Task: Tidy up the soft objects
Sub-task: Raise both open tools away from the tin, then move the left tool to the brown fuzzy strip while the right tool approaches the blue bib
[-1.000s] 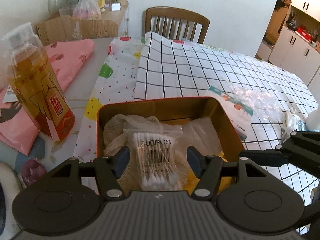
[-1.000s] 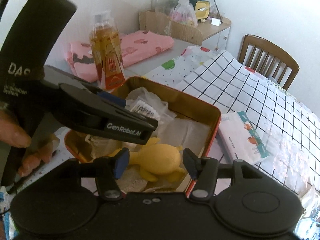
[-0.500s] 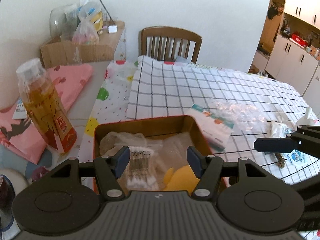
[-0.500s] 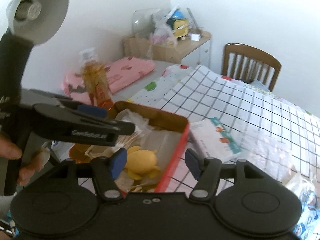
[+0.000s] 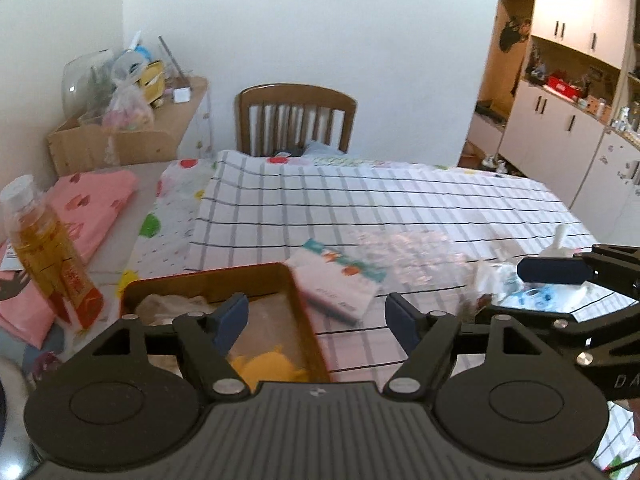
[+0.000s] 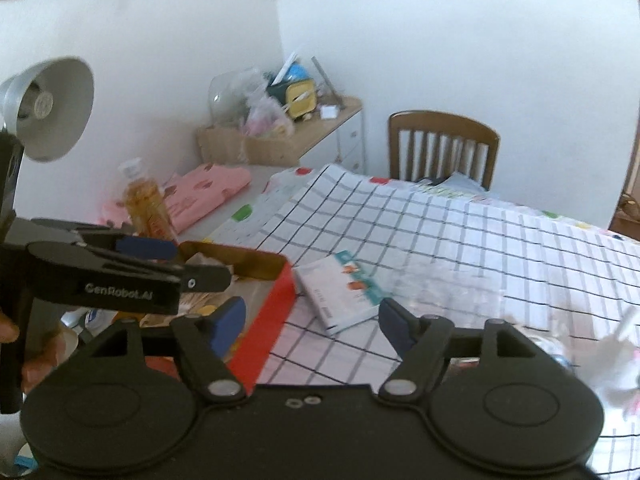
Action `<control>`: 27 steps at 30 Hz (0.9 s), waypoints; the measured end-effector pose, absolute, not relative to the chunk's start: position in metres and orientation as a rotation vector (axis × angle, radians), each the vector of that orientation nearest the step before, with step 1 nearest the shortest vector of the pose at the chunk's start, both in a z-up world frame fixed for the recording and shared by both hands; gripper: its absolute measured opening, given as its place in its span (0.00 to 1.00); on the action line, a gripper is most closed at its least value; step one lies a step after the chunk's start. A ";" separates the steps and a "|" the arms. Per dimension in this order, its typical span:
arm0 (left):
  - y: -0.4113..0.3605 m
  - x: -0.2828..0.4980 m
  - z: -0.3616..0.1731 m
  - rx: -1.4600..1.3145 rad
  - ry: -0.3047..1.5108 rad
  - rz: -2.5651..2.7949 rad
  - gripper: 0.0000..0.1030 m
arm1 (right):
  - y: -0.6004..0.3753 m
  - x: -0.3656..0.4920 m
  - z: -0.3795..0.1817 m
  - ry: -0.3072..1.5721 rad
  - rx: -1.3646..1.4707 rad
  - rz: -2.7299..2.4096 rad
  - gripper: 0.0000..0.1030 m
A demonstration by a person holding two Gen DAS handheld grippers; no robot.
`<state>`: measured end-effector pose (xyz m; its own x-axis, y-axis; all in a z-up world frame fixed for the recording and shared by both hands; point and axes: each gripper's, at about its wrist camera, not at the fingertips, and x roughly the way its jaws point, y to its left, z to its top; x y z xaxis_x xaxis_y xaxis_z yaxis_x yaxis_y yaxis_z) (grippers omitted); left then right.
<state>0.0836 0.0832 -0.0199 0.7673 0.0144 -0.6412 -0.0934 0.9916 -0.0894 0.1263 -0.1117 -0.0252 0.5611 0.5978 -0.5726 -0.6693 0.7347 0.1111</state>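
Note:
A red tin box (image 5: 304,320) (image 6: 276,300) sits on the checked tablecloth (image 5: 360,208). Inside it I see a yellow soft toy (image 5: 268,364) and a beige mesh cloth (image 5: 168,306). My left gripper (image 5: 316,320) hovers above the box's right edge; its jaws are opening with nothing between them. My right gripper (image 6: 312,320) hangs over the cloth just right of the box, jaws opening, empty too. A tissue pack (image 5: 340,284) (image 6: 344,292) lies right of the box. Crumpled clear plastic (image 5: 404,252) lies beyond it.
An orange drink bottle (image 5: 44,252) stands left of the box, next to a pink folded cloth (image 5: 92,204). A wooden chair (image 5: 296,120) stands at the table's far end. Small packets and a white item (image 5: 532,292) lie at the right. White cabinets (image 5: 560,128) line the right wall.
Both grippers have risen and drawn back from the box and swung right, so the box now sits lower left in both views. Their jaws have widened. The cotton swab pack is now out of sight.

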 end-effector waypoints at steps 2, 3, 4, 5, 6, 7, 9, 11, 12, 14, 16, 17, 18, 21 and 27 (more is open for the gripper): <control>0.072 0.085 -0.017 -0.121 0.690 0.042 0.73 | -0.125 0.126 -0.022 0.609 -0.116 0.738 0.76; 0.066 0.085 -0.017 -0.120 0.687 0.036 0.73 | -0.131 0.126 -0.022 0.602 -0.116 0.728 0.77; 0.061 0.086 -0.016 -0.118 0.685 0.030 0.73 | -0.138 0.126 -0.021 0.599 -0.113 0.721 0.77; 0.054 0.087 -0.015 -0.114 0.683 0.023 0.76 | -0.143 0.126 -0.021 0.601 -0.107 0.719 0.78; 0.049 0.088 -0.014 -0.110 0.680 0.018 0.78 | -0.149 0.127 -0.021 0.603 -0.099 0.716 0.79; 0.045 0.088 -0.014 -0.109 0.676 0.012 0.81 | -0.156 0.128 -0.021 0.605 -0.092 0.709 0.80; 0.034 0.089 -0.014 -0.106 0.667 -0.002 0.81 | -0.167 0.129 -0.022 0.605 -0.086 0.701 0.80; 0.023 0.090 -0.014 -0.107 0.664 -0.012 0.81 | -0.175 0.129 -0.023 0.607 -0.085 0.692 0.81; 0.018 0.092 -0.015 -0.108 0.664 -0.022 0.81 | -0.181 0.130 -0.025 0.607 -0.086 0.687 0.82; 0.009 0.094 -0.017 -0.114 0.662 -0.036 0.86 | -0.193 0.132 -0.028 0.613 -0.086 0.675 0.82; 0.000 0.096 -0.019 -0.122 0.654 -0.046 0.89 | -0.204 0.135 -0.030 0.621 -0.082 0.665 0.84; -0.004 0.098 -0.020 -0.129 0.649 -0.054 0.91 | -0.209 0.137 -0.032 0.624 -0.080 0.657 0.84; -0.007 0.099 -0.021 -0.138 0.645 -0.062 0.93 | -0.214 0.138 -0.034 0.628 -0.080 0.652 0.84; -0.018 0.105 -0.025 -0.174 0.636 -0.092 0.98 | -0.229 0.143 -0.041 0.641 -0.082 0.634 0.85; -0.045 0.120 -0.039 -0.181 0.658 -0.132 0.99 | -0.256 0.153 -0.060 0.678 -0.100 0.610 0.85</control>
